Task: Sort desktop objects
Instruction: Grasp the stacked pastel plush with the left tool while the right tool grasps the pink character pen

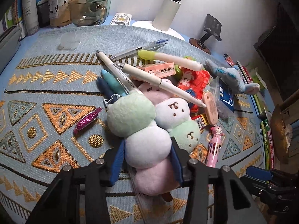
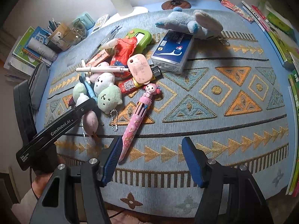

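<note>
The left gripper (image 1: 147, 160) reaches low and squeezes the dango plush (image 1: 143, 143); the right gripper (image 2: 152, 160) hovers, jaws wide apart.

A three-ball plush skewer (image 1: 143, 141), green, white and pink, lies on the mat beside the clutter pile.

Table mat (image 2: 214, 128): pale blue weave with orange and gold triangles, diamonds, arrow rows and thin black lines. Dango plush (image 1: 142, 140): three balls, mint green, white and pink. Second dango plush (image 1: 179, 119): white and mint, brown stitched faces. Candy (image 1: 86, 120): glittery magenta wrapper. Character pen (image 2: 134, 123): pink, printed figures. Elephant plush (image 2: 188, 23): grey-blue. Box (image 2: 172, 50): clear, navy label. Case (image 2: 143, 37): lime green, possibly orange buttons. Gripper pads (image 2: 192, 163): blue.
</note>
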Available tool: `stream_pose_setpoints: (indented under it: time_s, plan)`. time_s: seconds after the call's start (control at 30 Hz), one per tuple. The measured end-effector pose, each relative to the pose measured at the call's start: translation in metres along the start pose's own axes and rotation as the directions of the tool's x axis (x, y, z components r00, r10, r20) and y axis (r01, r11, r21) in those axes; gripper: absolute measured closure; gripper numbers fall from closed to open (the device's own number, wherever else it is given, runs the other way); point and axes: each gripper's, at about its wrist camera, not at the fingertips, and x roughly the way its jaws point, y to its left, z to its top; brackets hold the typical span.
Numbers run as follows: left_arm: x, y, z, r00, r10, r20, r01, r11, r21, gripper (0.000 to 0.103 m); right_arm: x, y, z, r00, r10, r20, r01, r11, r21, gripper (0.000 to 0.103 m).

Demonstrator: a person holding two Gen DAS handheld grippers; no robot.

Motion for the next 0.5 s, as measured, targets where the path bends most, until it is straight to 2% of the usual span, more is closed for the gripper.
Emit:
stream_pose_setpoints:
  time_s: [0.1, 0.2, 0.27, 0.37, 0.43, 0.5]
  plan:
    - [-0.011, 0.012, -0.003, 1.000, -0.010, -0.001, 0.010, 1.000, -0.002, 0.061, 0.005, 0.004, -0.001, 1.000, 0.015, -0.002, -0.015, 1.000, 0.006, 0.037]
    - [-0.022, 0.028, -0.005, 0.997, -0.072, -0.015, 0.071, 0.997, -0.021, 0.061, 0.009, 0.010, -0.001, 1.000, 0.010, 0.008, -0.010, 1.000, 0.003, 0.037]
    - [-0.030, 0.038, -0.006, 0.996, -0.088, -0.012, 0.087, 0.995, -0.042, 0.061, 0.013, 0.013, -0.001, 1.000, 0.012, 0.011, -0.012, 1.000, 0.005, 0.045]
    - [-0.039, 0.048, -0.009, 0.994, -0.107, -0.005, 0.106, 0.992, -0.069, 0.061, 0.023, 0.016, -0.001, 1.000, 0.029, -0.006, -0.029, 0.999, 0.019, 0.051]
    - [-0.042, 0.049, -0.009, 0.994, -0.109, 0.001, 0.109, 0.992, -0.064, 0.061, 0.029, 0.017, -0.001, 0.999, 0.035, -0.012, -0.035, 0.999, 0.030, 0.056]
    - [-0.046, 0.050, -0.011, 0.994, -0.110, 0.005, 0.110, 0.993, -0.049, 0.061, 0.036, 0.019, 0.000, 0.999, 0.037, -0.022, -0.036, 0.999, 0.041, 0.057]
